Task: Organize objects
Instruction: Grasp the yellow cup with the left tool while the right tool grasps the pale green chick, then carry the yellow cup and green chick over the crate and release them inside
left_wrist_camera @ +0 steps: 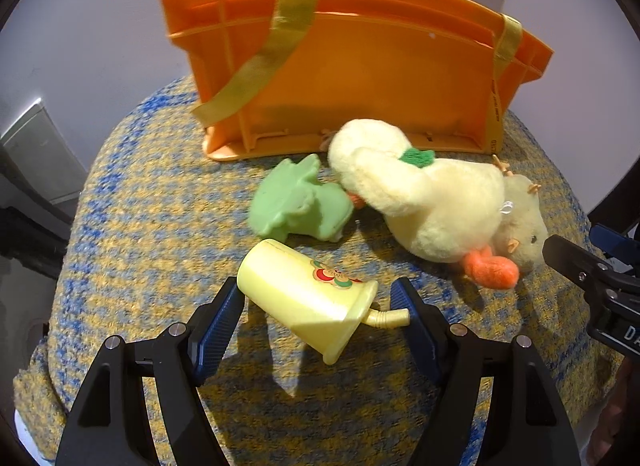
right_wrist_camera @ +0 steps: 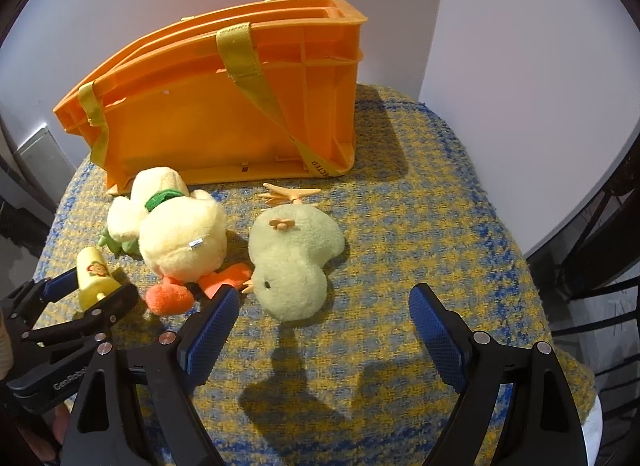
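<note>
Fingers of our left gripper (left_wrist_camera: 318, 308) straddle the yellow cup (left_wrist_camera: 308, 298), lying on its side on the woven cloth (left_wrist_camera: 140, 225), pads near it but not clamped. Our right gripper (right_wrist_camera: 324, 318) hovers spread wide just near of the green plush chick (right_wrist_camera: 294, 262). Far behind stands the orange crate (right_wrist_camera: 224, 113); we cannot see inside.

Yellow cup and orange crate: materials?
Yellow cup: looks like smooth, semi-gloss moulded plastic; it shows a soft sheen, a printed flower sticker and a ribbed straw. Orange crate: apparently rigid injection-moulded plastic, matte, with ribbed walls; its yellow straps look woven.
</note>
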